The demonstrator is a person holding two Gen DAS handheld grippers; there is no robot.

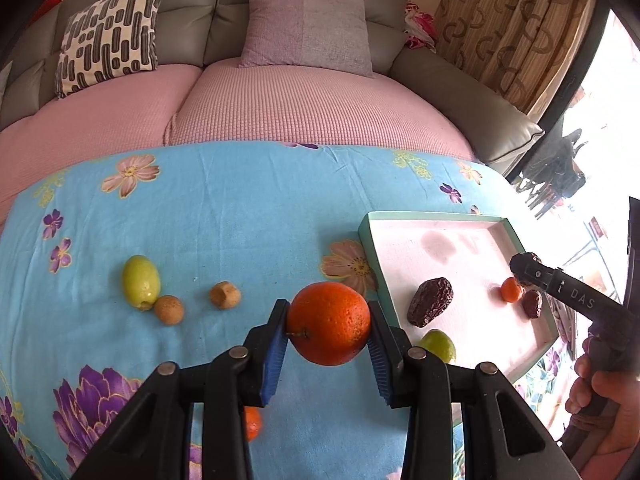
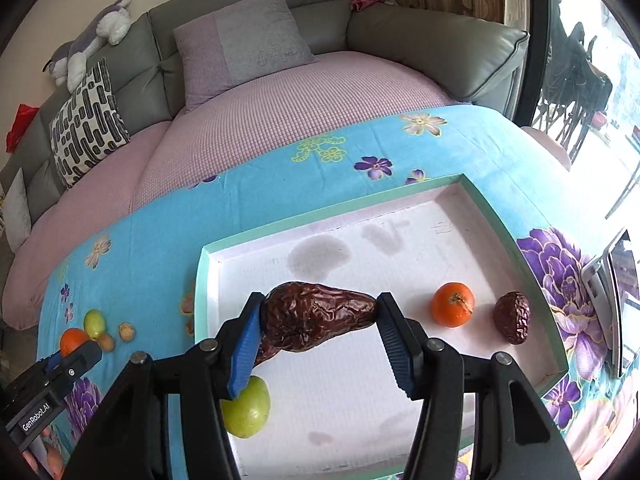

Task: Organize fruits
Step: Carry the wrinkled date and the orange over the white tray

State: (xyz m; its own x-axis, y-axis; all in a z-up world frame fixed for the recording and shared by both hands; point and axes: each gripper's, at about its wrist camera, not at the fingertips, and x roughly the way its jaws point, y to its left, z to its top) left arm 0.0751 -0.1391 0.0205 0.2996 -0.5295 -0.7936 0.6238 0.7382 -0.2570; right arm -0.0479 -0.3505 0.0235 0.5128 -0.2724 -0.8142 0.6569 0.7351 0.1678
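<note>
**Observer:** What are your tongs holding?

**Operator:** My left gripper (image 1: 329, 334) is clamping a large orange (image 1: 329, 323) between its blue pads, lifted above the blue floral cloth (image 1: 224, 216). My right gripper (image 2: 320, 322) is gripping a big wrinkled dried date (image 2: 312, 316) end to end, hanging over the white tray (image 2: 400, 380).

**Observer:** How close is the tray to the orange?

**Operator:** The tray's teal rim (image 1: 370, 256) is sitting just right of my left tongs. Inside, a second large date (image 1: 430, 302) is lying near that left edge, and a green fruit (image 1: 440, 344) is peeking out behind my right-hand finger.

**Observer:** And around the right tongs?

**Operator:** Right of them, a small orange (image 2: 453, 305) and a smaller date (image 2: 512, 317) are lying just beside each other near the tray's right wall. The tray's far half is showing bare floor with grey stains.

**Observer:** Left of the orange?

**Operator:** A green fruit (image 1: 140, 282) and two small brown fruits (image 1: 169, 310) (image 1: 225, 295) are resting on the cloth, well apart from my tongs. Beyond is open cloth up to the table edge facing the pink-covered sofa (image 1: 280, 100).
</note>
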